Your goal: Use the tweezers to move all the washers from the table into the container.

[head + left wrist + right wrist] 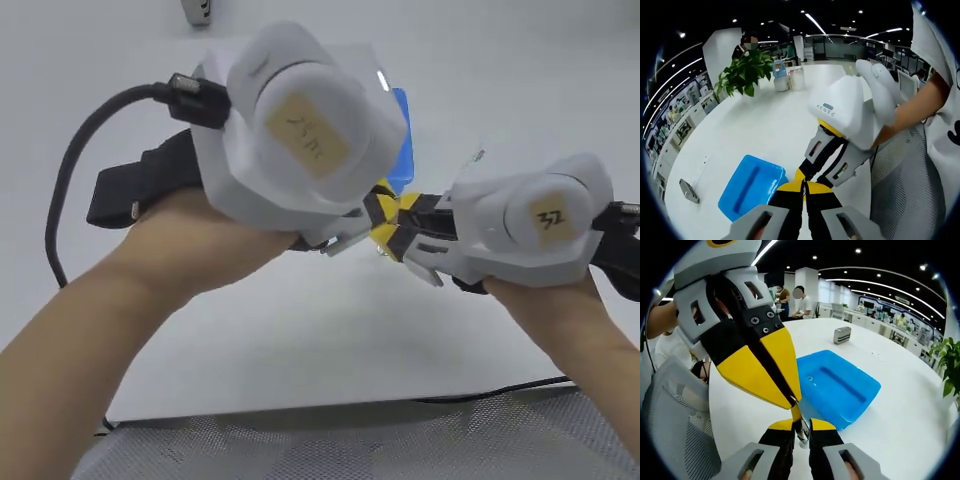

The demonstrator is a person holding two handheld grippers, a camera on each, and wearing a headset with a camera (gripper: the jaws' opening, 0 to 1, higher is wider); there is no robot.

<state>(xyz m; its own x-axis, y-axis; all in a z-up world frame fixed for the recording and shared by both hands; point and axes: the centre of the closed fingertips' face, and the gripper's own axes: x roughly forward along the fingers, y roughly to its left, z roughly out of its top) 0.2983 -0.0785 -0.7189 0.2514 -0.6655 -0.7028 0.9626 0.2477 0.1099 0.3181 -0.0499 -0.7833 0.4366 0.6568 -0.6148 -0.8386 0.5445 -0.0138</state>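
Label "32" [548,218] atop right claw [801,430]

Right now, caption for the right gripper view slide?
Left gripper tip meets right gripper, which pinches a thin metal piece; blue container behind.

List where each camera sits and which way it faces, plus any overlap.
Head view: on the headset, looking forward and down at the table; both forearms show, with left gripper and right gripper tip to tip.
Left gripper view: rides the left gripper, looks along its own fingers at the right gripper and the arm holding it.
Right gripper view: rides the right gripper, looks along its fingers, shut on a thin metal tool, at the left gripper.
Shared: both gripper views catch the blue container.
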